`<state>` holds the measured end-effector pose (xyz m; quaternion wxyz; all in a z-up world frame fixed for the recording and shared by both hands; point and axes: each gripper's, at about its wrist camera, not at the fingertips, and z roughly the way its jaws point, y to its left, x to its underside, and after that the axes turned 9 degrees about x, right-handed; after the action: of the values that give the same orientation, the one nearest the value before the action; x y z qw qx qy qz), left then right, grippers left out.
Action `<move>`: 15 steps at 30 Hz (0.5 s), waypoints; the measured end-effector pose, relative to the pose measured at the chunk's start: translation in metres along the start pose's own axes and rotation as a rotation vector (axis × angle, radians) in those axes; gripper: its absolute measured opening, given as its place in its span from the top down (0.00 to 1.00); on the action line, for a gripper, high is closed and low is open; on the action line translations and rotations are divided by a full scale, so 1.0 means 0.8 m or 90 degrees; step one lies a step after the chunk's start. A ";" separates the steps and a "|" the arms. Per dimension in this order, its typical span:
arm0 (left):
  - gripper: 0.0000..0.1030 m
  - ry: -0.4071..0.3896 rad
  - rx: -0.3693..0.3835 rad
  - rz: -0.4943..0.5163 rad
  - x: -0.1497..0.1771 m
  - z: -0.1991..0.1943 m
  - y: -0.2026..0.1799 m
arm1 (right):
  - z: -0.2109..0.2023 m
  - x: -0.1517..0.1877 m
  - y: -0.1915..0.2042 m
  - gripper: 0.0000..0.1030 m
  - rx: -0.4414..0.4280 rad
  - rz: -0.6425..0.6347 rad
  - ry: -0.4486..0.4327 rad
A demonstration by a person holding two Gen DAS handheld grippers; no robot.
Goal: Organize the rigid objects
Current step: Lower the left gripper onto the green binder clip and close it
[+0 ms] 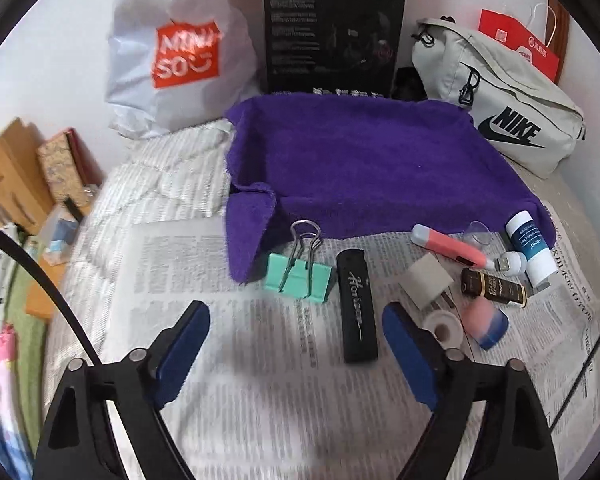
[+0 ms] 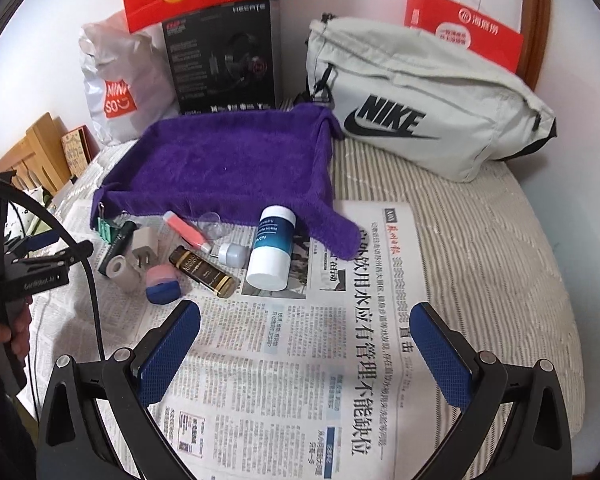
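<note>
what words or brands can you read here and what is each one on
"MINISO": white plastic bag, on its orange patch.
"NIKE": grey sling bag.
"HECATE": black headset box, top corner; its other print is too small to read.
"Horizon", in script, a likely reading: black lighter.
Newspaper: large Chinese headline; body text too small.
Red paper bag: white logo, blurred.
White bottle: label too small.

We see a bed (image 2: pixel 480 240) in striped bedding, bearing a newspaper (image 2: pixel 280 360), a purple towel (image 2: pixel 228 160) farther off, and a grey bag (image 2: pixel 420 92) far right.
</note>
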<state>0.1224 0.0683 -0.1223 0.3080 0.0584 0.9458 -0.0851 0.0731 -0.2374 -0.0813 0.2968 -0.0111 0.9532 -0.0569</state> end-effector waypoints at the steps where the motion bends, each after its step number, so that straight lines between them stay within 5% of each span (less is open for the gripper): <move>1: 0.19 0.003 0.011 0.002 -0.001 0.006 0.003 | 0.006 -0.001 0.001 0.00 0.001 -0.001 0.006; 10: 0.38 0.020 0.090 0.024 -0.009 0.032 0.021 | 0.047 -0.006 0.007 0.00 -0.002 -0.001 0.045; 15: 0.43 0.027 0.095 0.039 -0.016 0.042 0.022 | 0.063 -0.005 0.011 0.00 -0.005 -0.010 0.064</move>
<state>0.1546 0.0780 -0.1441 0.2852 0.1123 0.9408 -0.1447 0.1055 -0.2339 -0.1212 0.2482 -0.0165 0.9670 -0.0558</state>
